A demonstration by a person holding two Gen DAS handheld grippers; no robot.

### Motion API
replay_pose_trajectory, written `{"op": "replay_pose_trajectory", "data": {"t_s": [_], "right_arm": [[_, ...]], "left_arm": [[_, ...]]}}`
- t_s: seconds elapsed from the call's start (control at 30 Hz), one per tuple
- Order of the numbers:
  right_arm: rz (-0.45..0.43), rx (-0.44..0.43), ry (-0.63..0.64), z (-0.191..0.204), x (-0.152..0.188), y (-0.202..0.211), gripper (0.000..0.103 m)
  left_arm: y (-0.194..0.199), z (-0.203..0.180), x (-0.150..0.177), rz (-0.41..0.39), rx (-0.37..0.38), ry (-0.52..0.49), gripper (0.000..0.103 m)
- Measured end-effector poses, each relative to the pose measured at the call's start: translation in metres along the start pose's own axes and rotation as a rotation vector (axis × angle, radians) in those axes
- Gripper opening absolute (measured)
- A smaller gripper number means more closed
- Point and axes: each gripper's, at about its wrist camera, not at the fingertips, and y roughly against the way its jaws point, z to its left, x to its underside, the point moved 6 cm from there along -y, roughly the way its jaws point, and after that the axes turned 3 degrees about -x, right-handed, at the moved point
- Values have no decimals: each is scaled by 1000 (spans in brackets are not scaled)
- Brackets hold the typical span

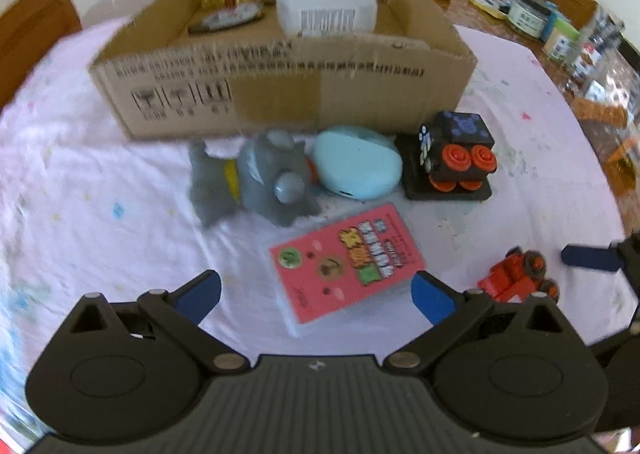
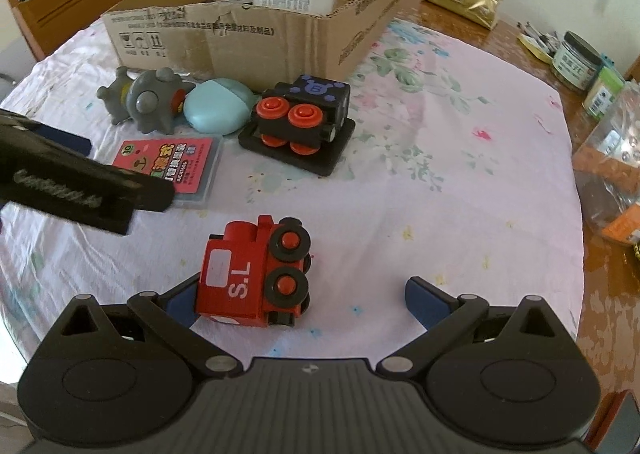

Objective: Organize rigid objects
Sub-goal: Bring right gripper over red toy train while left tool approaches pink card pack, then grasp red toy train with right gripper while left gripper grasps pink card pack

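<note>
- Left gripper spread wide, nothing held — it hangs just over the near edge of the pink card pack lying flat on the table.
- Right gripper also spread, the red toy train on its side just beside the left finger.
- Beyond — grey spiky toy, pale blue case, black toy train, all lined up in front of the cardboard box.
</note>
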Motion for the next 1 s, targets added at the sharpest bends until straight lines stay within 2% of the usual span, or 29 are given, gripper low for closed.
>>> {"op": "replay_pose_trajectory", "data": {"t_s": [0.13,0.23,0.33,0.47,0.73,1.0], "right_arm": [[-6,-8,15,0,1,0,103],[-16,-10,20,0,2,1,103],[-21,-13,25,0,3,2,103],[-24,-19,35,0,2,2,103],[-47,-25,43,-1,5,3,103],[-65,-27,47,-1,6,5,103]], "left_arm": [[-6,-9,-4,-15,2,45,102],[-13,-16,-9,-35,-42,44,103],[-17,-22,-11,-44,-96,-7,103],[-14,-14,-5,-42,-80,-16,103],[3,32,22,-72,-68,-40,103],[1,28,18,-111,-6,-149,103]]}}
